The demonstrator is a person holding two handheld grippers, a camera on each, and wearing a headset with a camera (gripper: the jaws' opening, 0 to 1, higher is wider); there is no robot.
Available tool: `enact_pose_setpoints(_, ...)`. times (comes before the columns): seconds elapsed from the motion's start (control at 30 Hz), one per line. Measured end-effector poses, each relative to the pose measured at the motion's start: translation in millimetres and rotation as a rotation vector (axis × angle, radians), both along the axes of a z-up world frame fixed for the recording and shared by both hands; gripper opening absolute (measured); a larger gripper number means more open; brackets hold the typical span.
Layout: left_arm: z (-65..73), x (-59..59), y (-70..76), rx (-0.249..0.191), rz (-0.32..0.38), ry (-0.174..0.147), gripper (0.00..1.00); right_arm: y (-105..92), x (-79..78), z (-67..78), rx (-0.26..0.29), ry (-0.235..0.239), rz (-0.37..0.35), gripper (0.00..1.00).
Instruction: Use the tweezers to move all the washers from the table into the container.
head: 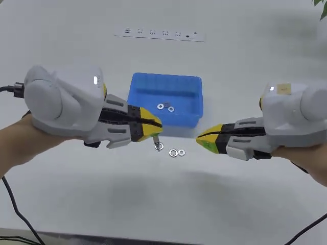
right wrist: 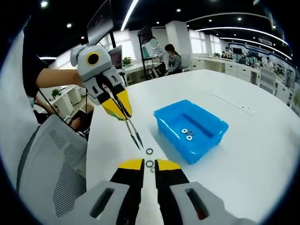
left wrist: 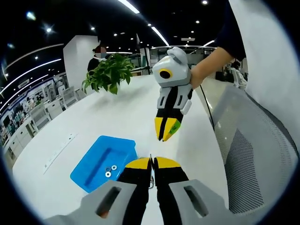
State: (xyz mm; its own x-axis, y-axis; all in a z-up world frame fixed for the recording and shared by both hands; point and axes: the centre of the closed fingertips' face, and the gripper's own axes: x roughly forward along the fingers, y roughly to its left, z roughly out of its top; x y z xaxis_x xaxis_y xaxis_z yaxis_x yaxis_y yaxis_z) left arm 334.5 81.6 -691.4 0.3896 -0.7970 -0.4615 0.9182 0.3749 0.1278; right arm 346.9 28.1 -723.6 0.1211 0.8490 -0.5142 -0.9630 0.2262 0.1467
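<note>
Low in the head view's centre, three flat steel washers [head: 173, 152] lie on the smooth white table [head: 102, 194]. The left gripper [head: 156, 125] clamps thin metal tweezers [head: 156, 139], with the tips angled down at one ring, apparently to pick it up. The right gripper [head: 202, 138] is pinched together and empty. Beyond them, the blue plastic container [head: 166, 77] holds two more.

Your table [head: 245, 46] presents a smooth, matt white surface. The container [head: 191, 118], centre frame, is blue plastic with a mild gloss. The washers [head: 173, 152] just below it are bright, reflective metal, and the tweezers [right wrist: 132, 129] are thin metal too. The shells of the left gripper [head: 159, 124] and right gripper [head: 199, 137] are matt pale-grey plastic. The chair [left wrist: 253, 154], at the right of the left gripper view, is grey mesh fabric.
</note>
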Motion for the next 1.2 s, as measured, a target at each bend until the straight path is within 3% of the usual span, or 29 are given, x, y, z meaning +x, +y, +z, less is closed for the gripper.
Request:
enact_pose_setpoints(0.07,0.2,1.0,-0.2,-0.003,0.000,-0.010,0.06,-1.7,0.0,2.0,0.012,-0.011,0.000,0.21)
enact_pose_setpoints(0.23,-4.1,1.8,-0.5,-0.003,-0.008,-0.009,0.06,-4.3,-2.3,-1.8,0.006,-0.002,0.010,0.29)
enact_pose_setpoints(0.8,-14.0,4.2,-2.7,0.002,-0.021,0.005,0.06,-2.0,-6.9,-10.6,0.008,0.012,0.027,0.43)
enact_pose_setpoints(1.03,-16.2,5.3,-4.5,0.010,-0.026,0.002,0.06,-5.0,-7.3,-11.9,-0.001,0.002,0.028,0.49)
enact_pose_setpoints(1.2,-18.6,5.1,-5.4,0.012,-0.029,0.008,0.06,-6.0,-7.9,-12.1,-0.012,-0.023,0.038,0.58)
